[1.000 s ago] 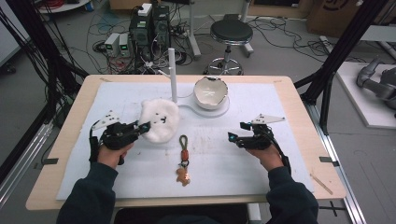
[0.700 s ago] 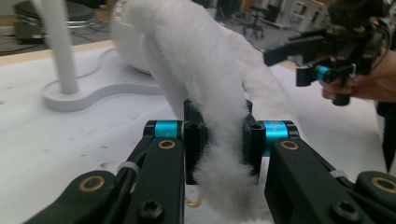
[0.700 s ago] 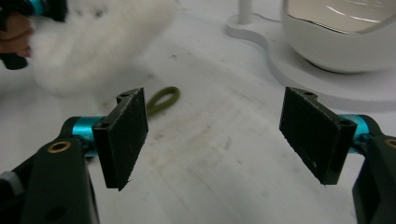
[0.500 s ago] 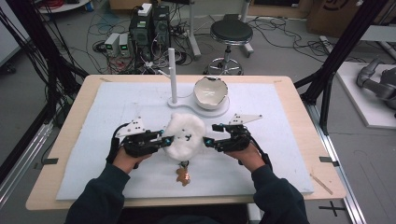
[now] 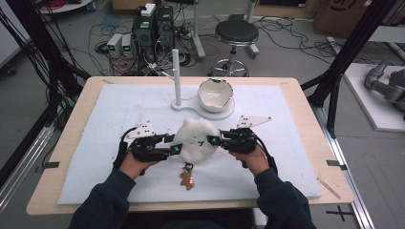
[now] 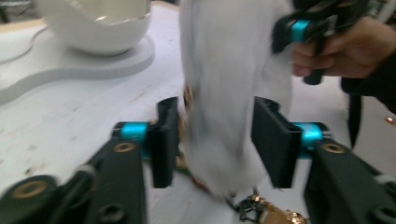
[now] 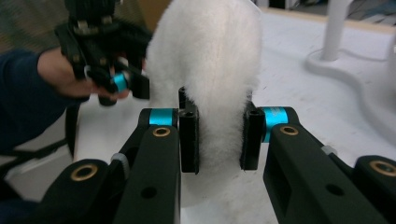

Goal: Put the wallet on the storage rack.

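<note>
Table (image 5: 296,95), wooden, with a white mat (image 5: 119,109) over most of it; you work at the near middle. Stand (image 5: 191,106), white, at the far middle of the mat: one upright post (image 5: 176,76) and one cracked-looking bowl (image 5: 216,94) on a shared base.

Fluffy white ball (image 5: 196,139), the item in hand, held between your two tools above the near middle of the mat. Right gripper (image 7: 219,135): jaws pressed into the fur on both sides, pinching it firmly. Left gripper (image 6: 217,140): jaws spread either side of the fur, not yet squeezing as far as you can see. Close the left evenly before you take any weight on it, keep both tools level, and lift straight so the dangling charm does not snag.

Keychain charm (image 5: 187,179), brown and gold, hanging or lying just below the ball; whether it rests on the mat is hard to tell. Left gripper view is blurred, so contact of its jaws with the fur is uncertain. Cord joining charm to ball is mostly hidden.
</note>
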Demonstrator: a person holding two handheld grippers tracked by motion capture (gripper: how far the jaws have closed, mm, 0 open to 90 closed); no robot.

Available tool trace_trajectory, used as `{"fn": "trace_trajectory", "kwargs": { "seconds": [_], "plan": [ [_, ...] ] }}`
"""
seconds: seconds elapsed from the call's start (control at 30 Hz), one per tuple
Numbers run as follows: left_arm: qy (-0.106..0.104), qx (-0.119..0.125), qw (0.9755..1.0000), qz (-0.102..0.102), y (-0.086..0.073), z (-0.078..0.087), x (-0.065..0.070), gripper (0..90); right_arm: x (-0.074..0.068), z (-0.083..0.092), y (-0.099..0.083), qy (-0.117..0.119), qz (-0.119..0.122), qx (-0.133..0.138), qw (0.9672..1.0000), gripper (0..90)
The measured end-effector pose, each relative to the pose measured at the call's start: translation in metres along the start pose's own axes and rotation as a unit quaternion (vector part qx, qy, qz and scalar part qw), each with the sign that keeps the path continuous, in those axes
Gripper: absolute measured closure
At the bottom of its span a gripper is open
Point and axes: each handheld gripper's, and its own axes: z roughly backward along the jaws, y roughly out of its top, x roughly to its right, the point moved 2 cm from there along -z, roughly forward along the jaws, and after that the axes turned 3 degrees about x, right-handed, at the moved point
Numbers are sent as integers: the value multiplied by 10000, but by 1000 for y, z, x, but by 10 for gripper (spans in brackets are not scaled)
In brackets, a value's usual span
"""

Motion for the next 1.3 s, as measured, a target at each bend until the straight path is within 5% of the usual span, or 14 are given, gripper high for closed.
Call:
{"fn": "trace_trajectory", "kwargs": {
  "seconds": [0.13,0.2,0.23,0.3,0.47,0.6,0.63,0.7,0.73,0.83,0.9,1.03,1.1,1.3],
  "plan": [
    [252,-137,9996,62,-7,-6,-5,443,2,6,4,45,-161,356,9992,755],
    [236,-70,9997,53,-7,-6,-5,522,2,6,4,82,-166,371,9991,754],
    [198,28,9998,-14,-5,-4,-4,657,1,4,2,91,-144,271,9995,750],
    [286,143,9994,-104,-3,0,-4,744,1,3,1,103,-132,207,9996,747],
    [533,530,9964,-396,3,11,-7,788,-3,-6,-6,291,100,-452,9985,637],
    [161,625,9963,-565,4,15,-5,793,-1,-11,-10,176,153,-640,9977,455],
    [1,640,9960,-629,4,14,-3,794,2,-11,-9,-131,183,-530,9983,361],
    [-65,645,9959,-638,5,14,-2,793,5,-9,-9,-237,164,-480,9984,327],
    [-99,636,9958,-647,5,13,-1,793,7,-9,-9,-226,165,-462,9985,348],
    [7,522,9968,-597,4,12,-3,791,5,-7,-7,88,238,-472,9986,639],
    [90,459,9977,-484,3,11,-4,778,2,-6,-7,96,357,-501,9981,707],
    [353,441,9978,-350,2,12,-8,742,1,-5,-5,-53,521,-476,9975,733],
    [537,534,9970,-168,2,18,-15,713,5,0,-4,-378,637,-467,9962,750],
    [1173,732,9904,-8,1,44,-37,661,10,14,3,-762,800,-254,9936,752]
  ]
}}
